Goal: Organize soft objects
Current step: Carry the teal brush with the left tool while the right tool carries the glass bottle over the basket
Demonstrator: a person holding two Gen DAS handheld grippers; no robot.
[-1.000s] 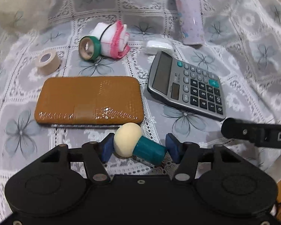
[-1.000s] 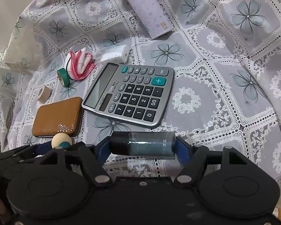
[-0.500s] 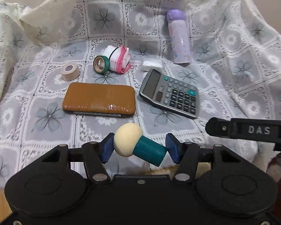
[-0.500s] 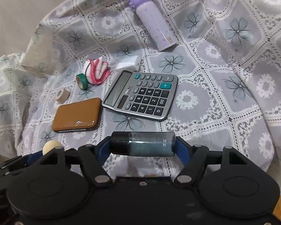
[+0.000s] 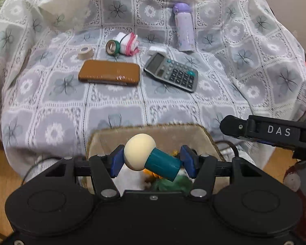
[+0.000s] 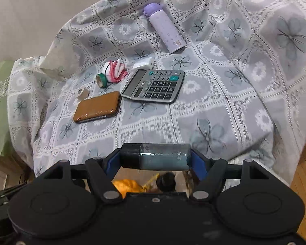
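The left gripper point(image 5: 152, 160) pinches a mushroom-shaped toy point(image 5: 151, 158) crosswise between its blue pads, cream head left, teal stem right, above the near tan basket point(image 5: 116, 135). The right gripper point(image 6: 155, 160) clamps a dark-capped bottle point(image 6: 156, 156) lengthwise, cap left. A calculator point(image 6: 154, 85) lies farther off on the cloth point(image 6: 214, 110).

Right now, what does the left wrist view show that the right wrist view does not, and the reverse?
Only the left wrist view shows the left claw shut on the cream-headed teal peg, above a beige fabric basket. Only the right wrist view shows the right claw shut on the dark clear bottle. Both show the grey calculator, brown leather case and lilac flask on the flowered lace cloth.
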